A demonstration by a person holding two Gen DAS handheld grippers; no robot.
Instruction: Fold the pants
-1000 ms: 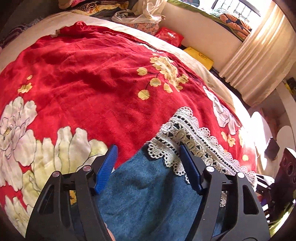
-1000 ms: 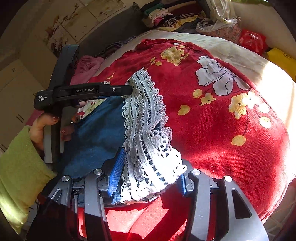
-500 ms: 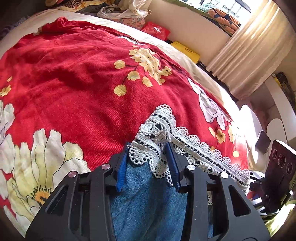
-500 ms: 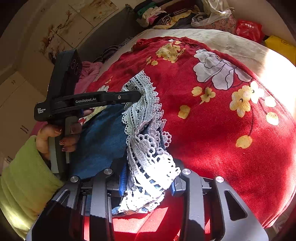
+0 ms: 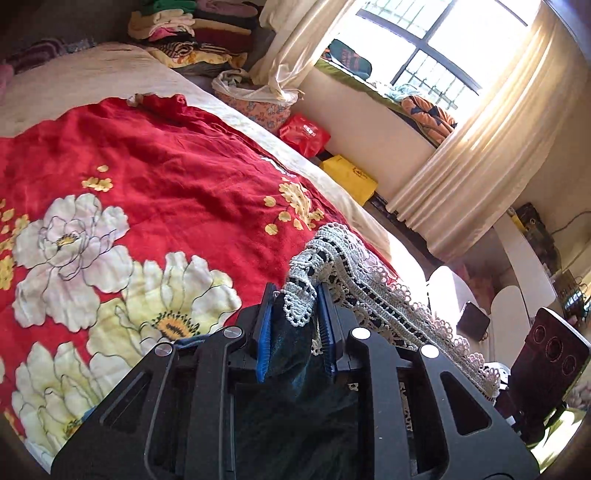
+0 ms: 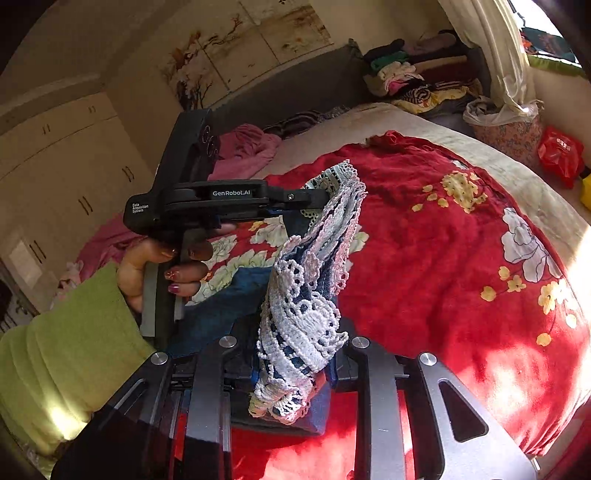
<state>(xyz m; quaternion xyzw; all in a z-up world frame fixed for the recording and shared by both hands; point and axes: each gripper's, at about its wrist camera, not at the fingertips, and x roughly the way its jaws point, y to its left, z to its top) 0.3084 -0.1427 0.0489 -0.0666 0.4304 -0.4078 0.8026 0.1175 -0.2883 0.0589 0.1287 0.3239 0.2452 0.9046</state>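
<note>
The pants are blue denim with a white lace hem. My left gripper is shut on one corner of the hem and holds it above the bed. My right gripper is shut on the other hem corner. The lace edge hangs between the two grippers, lifted off the red flowered bedspread. In the right wrist view the left gripper shows at the upper left, held by a hand in a green sleeve, with denim hanging below it.
The red bedspread covers a wide bed. Stacked clothes lie beyond the bed's head end. A red bag and a yellow bag sit on the floor under the window. Curtains hang at right. Pink cloth lies by the wardrobe.
Both grippers closed on the lace hem corners and lifted them off the bedspread. The hem now hangs in the air between them.
</note>
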